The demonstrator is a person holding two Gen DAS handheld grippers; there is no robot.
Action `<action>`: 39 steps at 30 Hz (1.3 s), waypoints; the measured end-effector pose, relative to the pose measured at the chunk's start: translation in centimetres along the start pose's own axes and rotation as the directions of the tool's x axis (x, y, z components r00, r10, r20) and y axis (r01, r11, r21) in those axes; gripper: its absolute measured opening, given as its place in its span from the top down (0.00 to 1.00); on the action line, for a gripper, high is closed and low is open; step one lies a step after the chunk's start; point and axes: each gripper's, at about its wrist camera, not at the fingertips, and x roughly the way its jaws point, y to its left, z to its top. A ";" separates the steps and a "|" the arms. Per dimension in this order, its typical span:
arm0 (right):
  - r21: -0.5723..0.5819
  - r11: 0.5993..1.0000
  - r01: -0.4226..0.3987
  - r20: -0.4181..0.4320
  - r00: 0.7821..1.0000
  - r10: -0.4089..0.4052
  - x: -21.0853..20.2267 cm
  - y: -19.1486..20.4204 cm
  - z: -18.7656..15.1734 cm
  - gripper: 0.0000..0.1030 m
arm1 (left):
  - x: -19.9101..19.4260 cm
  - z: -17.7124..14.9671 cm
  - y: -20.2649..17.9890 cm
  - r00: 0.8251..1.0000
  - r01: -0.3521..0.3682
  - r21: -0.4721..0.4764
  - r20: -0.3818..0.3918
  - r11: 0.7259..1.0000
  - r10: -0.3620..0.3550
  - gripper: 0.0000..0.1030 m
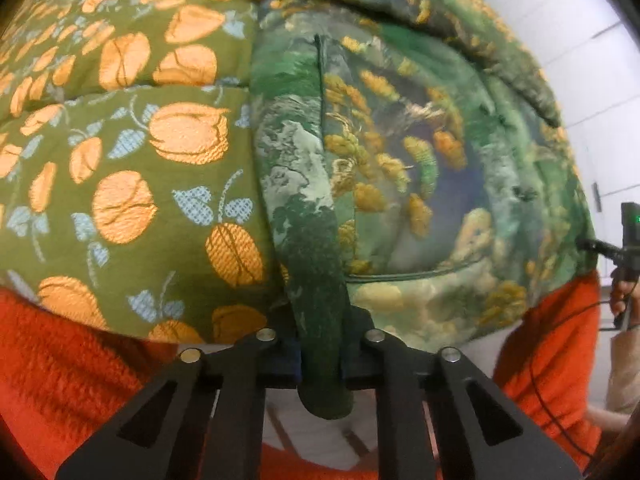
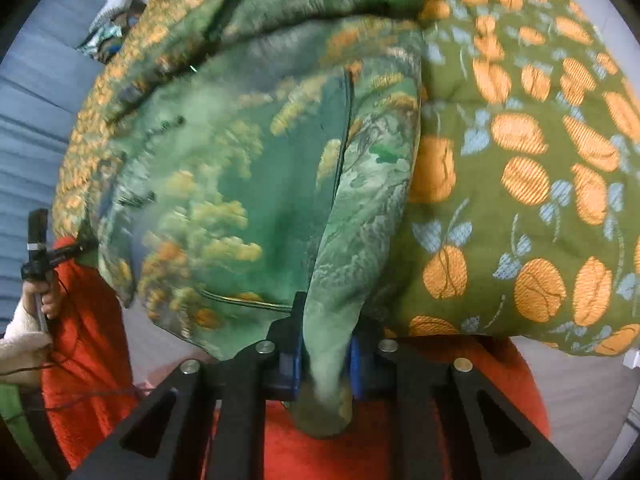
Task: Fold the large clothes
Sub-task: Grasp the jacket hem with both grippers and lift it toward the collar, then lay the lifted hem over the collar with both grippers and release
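A large padded garment fills both views. Its outer side is green with a landscape print (image 1: 400,168) (image 2: 224,184); its lining is olive with orange fruit (image 1: 132,152) (image 2: 520,168). My left gripper (image 1: 322,360) is shut on a folded edge of the garment, which hangs down between the fingers. My right gripper (image 2: 326,364) is shut on another folded edge of it, between the blue pads (image 2: 356,364). The other gripper and the hand holding it show at the right edge of the left wrist view (image 1: 628,256) and the left edge of the right wrist view (image 2: 38,256).
An orange-red knitted cloth (image 1: 60,360) (image 2: 88,340) lies under the garment. A pale wall (image 1: 580,40) shows at the right of the left wrist view. Blue-grey slats (image 2: 32,112) and a dark bundle (image 2: 116,32) show at the left of the right wrist view.
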 end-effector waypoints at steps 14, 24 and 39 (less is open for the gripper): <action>0.073 0.946 -0.316 0.221 0.930 0.294 -11.8 3.6 -3.8 0.88 | -14.6 -1.6 1.3 0.958 0.247 -0.036 0.159 0.968 -0.238 0.91; 0.098 0.858 -0.503 0.475 0.782 0.404 -13.7 0.4 12.1 0.88 | -16.4 16.7 0.5 0.902 0.214 -0.022 0.388 0.976 -0.189 0.92; 0.353 0.820 -0.451 0.461 0.846 0.267 -1.7 -6.2 25.5 0.08 | -5.6 28.3 1.3 0.966 0.048 -0.075 0.257 0.996 -0.027 0.09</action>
